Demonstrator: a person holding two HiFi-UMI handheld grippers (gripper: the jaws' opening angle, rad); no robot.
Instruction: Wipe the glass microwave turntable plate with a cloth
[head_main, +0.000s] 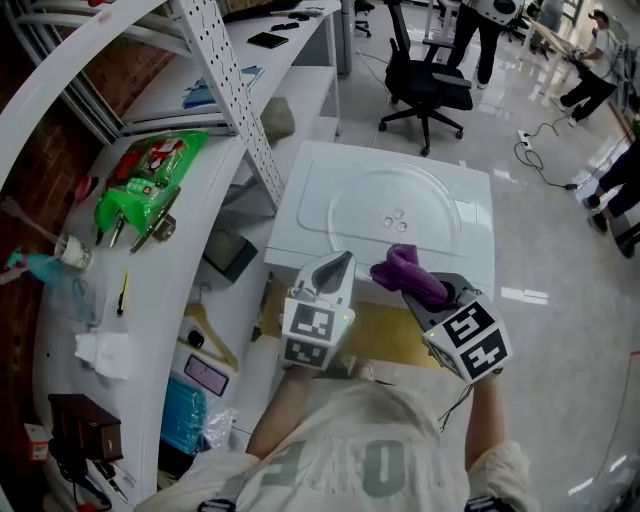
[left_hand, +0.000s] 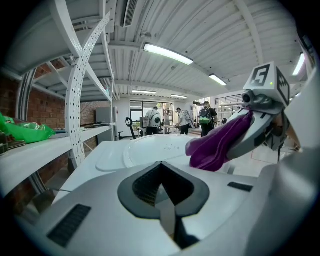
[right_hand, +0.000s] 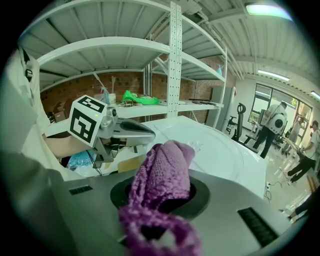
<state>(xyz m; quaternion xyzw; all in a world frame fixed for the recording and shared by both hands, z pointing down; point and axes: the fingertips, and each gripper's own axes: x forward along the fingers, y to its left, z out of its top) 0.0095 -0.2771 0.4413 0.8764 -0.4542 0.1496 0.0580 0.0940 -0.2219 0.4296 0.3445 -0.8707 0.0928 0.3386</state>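
Observation:
The round glass turntable plate (head_main: 395, 205) lies flat on a white table top (head_main: 475, 260); it also shows in the left gripper view (left_hand: 150, 145) and the right gripper view (right_hand: 220, 147). My right gripper (head_main: 422, 287) is shut on a bunched purple cloth (head_main: 405, 268), held in the air just above the plate's near edge. The cloth (right_hand: 162, 172) fills its jaws and hides the pads. My left gripper (head_main: 338, 265) hovers beside it on the left, shut with nothing between its jaws (left_hand: 161, 185). From the left gripper view the cloth (left_hand: 217, 145) hangs at the right.
A curved white shelf (head_main: 160, 300) at the left carries a green bag (head_main: 150, 185), tools and tissue. A perforated white post (head_main: 240, 110) rises beside the table. A black office chair (head_main: 425, 85) and standing people are behind. Brown cardboard (head_main: 390, 335) lies below the table's near edge.

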